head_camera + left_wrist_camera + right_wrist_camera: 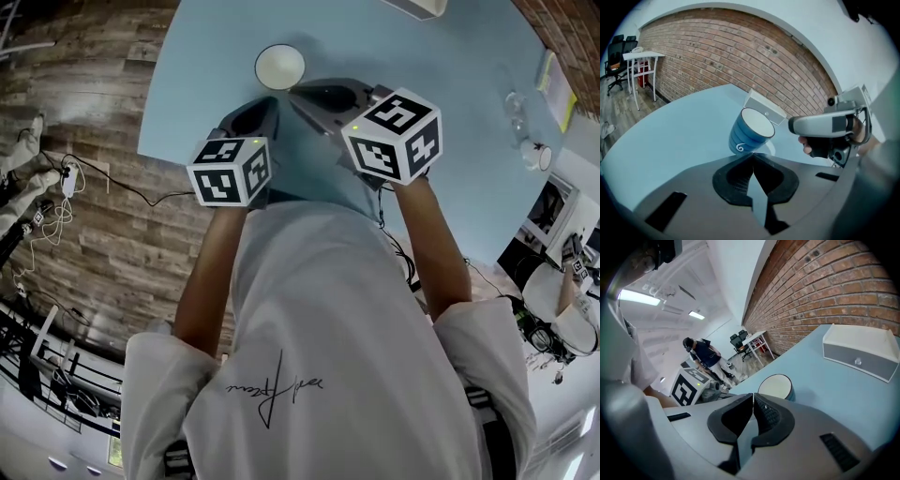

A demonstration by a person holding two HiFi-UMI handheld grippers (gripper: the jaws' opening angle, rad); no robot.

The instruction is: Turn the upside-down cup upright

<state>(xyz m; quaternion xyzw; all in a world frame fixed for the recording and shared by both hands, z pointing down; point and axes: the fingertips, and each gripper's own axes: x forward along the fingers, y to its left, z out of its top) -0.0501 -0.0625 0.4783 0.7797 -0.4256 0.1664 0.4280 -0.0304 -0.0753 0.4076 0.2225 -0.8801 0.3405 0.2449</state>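
A blue cup [279, 66] with a white inside stands mouth-up on the light blue table [441, 66]. It is unheld. The left gripper view shows its striped blue wall and a white swirl [751, 131], just beyond my shut jaws. In the right gripper view its rim [776, 386] peeks over that gripper's shut jaws. My left gripper [268, 101] sits just short of the cup, at its near left. My right gripper [296, 91] sits at its near right and also shows in the left gripper view [825, 125]. Nothing is between either pair of jaws.
A white box [860, 352] stands on the table by the brick wall, and it also shows behind the cup [764, 105]. Glassware [516, 108], a booklet [553, 80] and a small mug [536, 155] lie far right. A person [705, 355] stands in the background.
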